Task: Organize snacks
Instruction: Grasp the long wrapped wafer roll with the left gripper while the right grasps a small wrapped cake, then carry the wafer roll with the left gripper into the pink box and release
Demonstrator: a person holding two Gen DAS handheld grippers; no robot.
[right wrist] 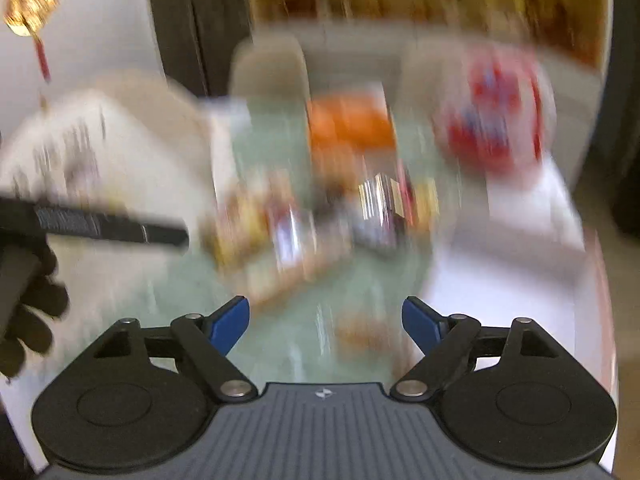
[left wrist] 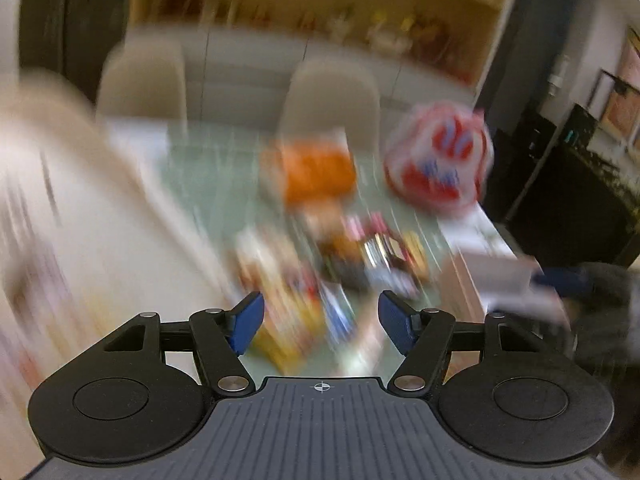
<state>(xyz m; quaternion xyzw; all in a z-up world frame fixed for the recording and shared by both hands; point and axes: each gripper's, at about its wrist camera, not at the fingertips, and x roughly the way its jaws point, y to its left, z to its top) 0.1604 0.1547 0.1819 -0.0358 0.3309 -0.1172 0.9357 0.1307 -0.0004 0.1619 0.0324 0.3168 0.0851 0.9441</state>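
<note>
Both views badly smeared, so we read shapes only. Far left: big white bag-like bulk (left wrist: 60,208), printed, detail illegible. L gripper (left wrist: 321,322) has blue pads spread wide w/ nothing between. Centre of pale green tabletop (right wrist: 280,344): heap of small mixed-colour snack packets (left wrist: 344,260), well ahead of both tools; we can't tell individual packs apart. Behind heap: orange crinkly packet (left wrist: 316,172). Right of that: round red-and-white printed bag (left wrist: 438,160), near table edge. R gripper (right wrist: 325,326) likewise spread, empty. We judge packets light, soft, slippery film; contents prob. crushable. Best pinch a flat sealed edge or corner, not the puffed middle.
</note>
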